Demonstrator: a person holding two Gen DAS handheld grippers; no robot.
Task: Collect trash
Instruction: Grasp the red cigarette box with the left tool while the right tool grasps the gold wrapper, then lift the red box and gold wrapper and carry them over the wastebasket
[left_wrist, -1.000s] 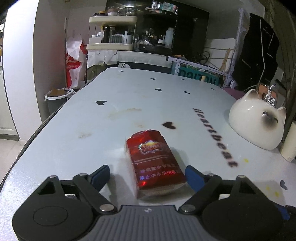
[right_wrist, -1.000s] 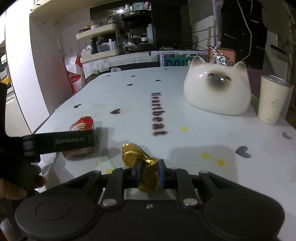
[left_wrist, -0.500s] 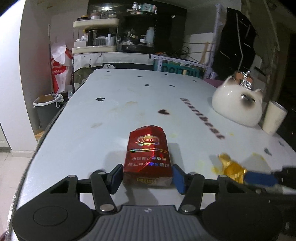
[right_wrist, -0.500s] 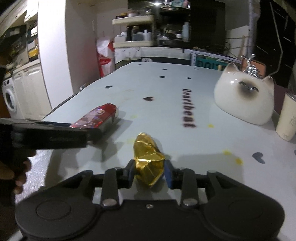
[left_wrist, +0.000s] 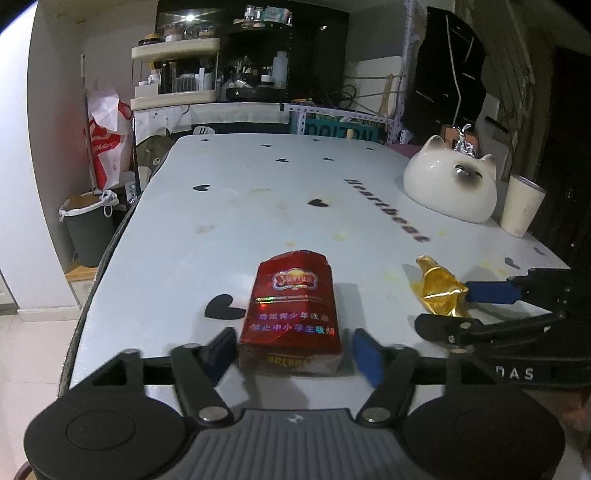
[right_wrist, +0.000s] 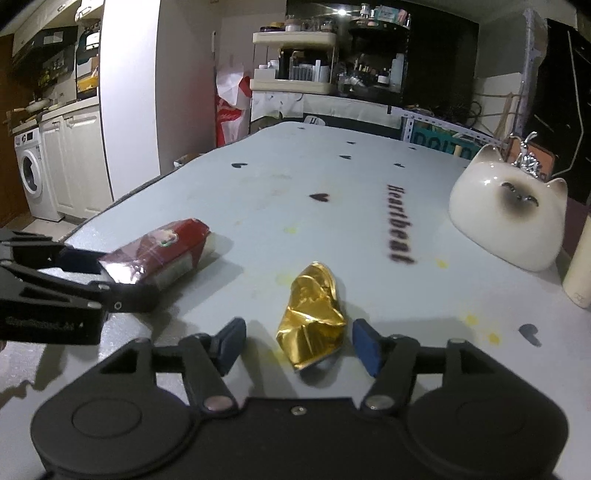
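A lived-in home: washing machine (right_wrist: 31, 173) by white cabinets (right_wrist: 74, 155), cluttered toiletry shelves (left_wrist: 175, 79), heart-print table (left_wrist: 258, 206).

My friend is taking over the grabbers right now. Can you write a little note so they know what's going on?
Left gripper: open, jaws have just been opening. The red pack lies on the table between them, no longer pinched.
Right gripper: open, jaws have just been opening. The gold wrapper lies between them, loose on the table.
Done: nothing is binned yet; both pieces are on the table.
Left: grip each piece again and carry it off. A lined bin stands on the floor past the table's left edge, probably the place.
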